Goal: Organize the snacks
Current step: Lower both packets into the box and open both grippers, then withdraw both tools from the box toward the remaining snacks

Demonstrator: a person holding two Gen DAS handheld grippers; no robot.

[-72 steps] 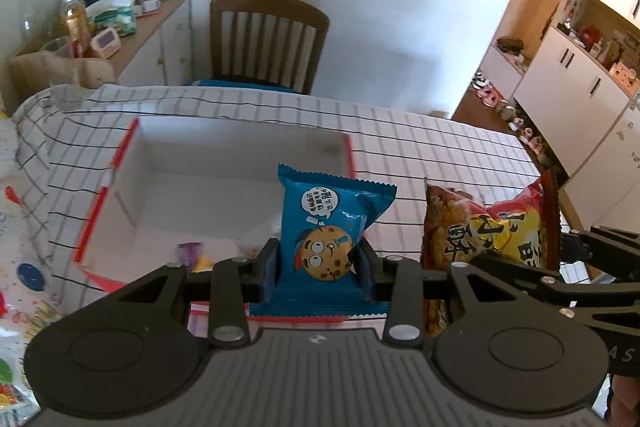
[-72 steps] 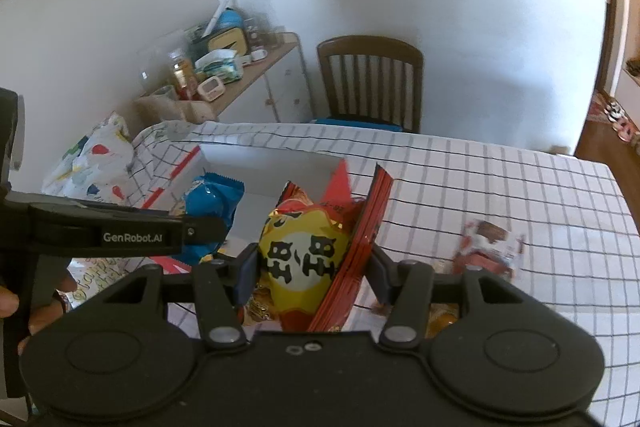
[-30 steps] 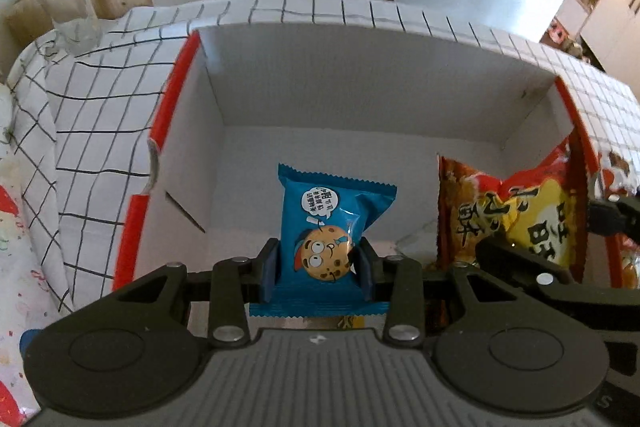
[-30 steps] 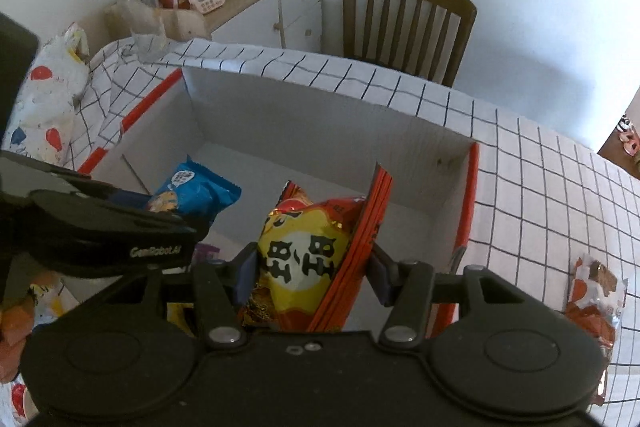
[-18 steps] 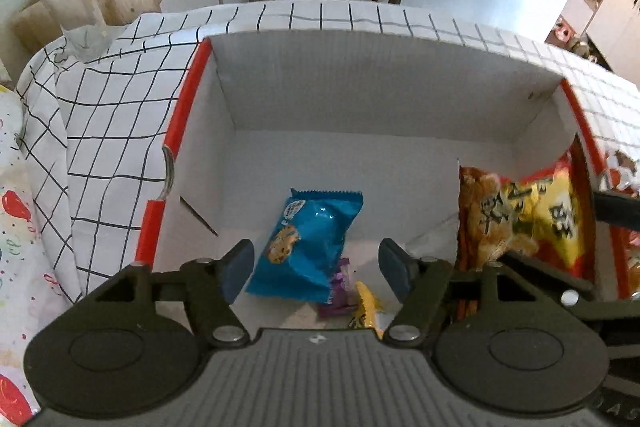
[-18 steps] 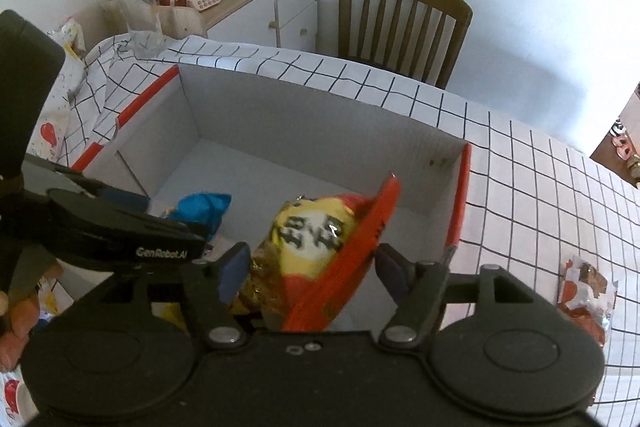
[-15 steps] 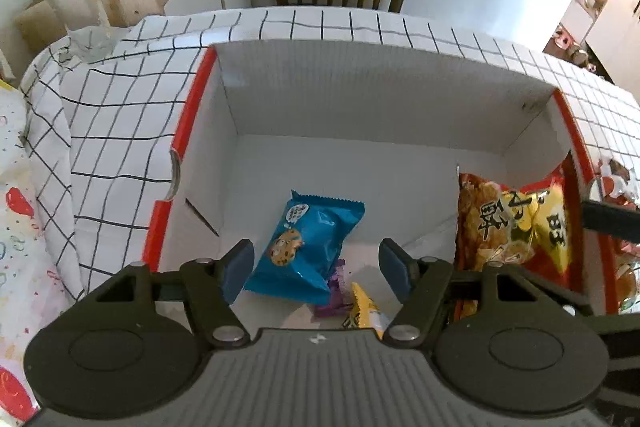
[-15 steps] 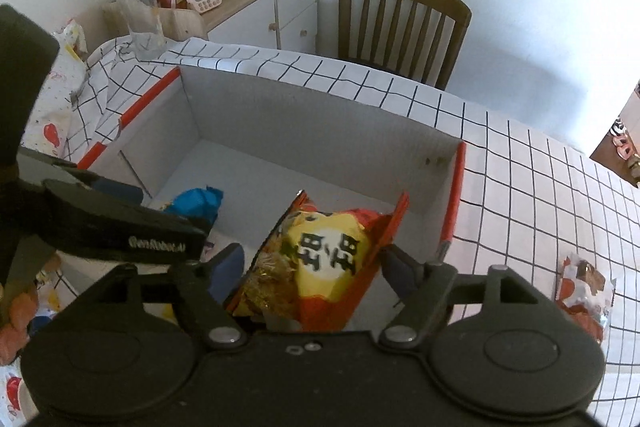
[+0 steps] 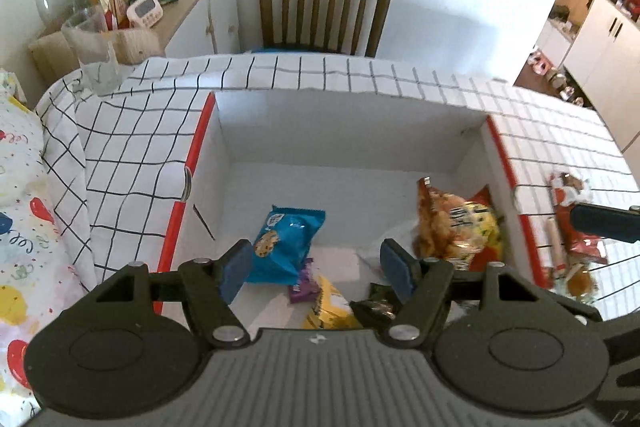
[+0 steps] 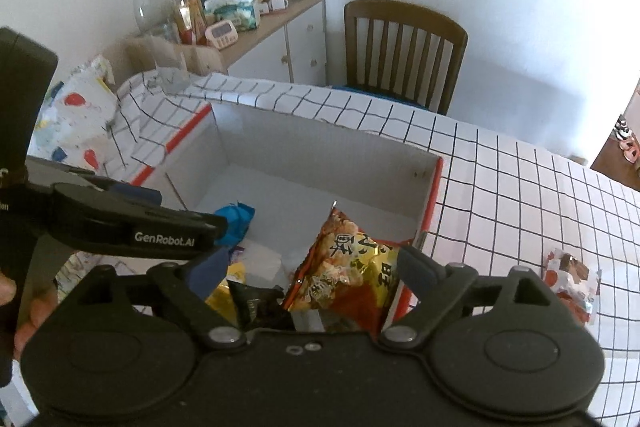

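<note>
Both grippers' jaws gape empty above the box (image 9: 472, 131), blue cookie packet (image 9: 286, 243) and orange snack bag (image 10: 352, 267) lying inside.

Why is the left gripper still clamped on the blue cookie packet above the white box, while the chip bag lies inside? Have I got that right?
Not quite. The left gripper is open; the blue cookie packet lies loose on the floor of the white box, as the left wrist view shows. The chip bag is inside, as you say.
</note>
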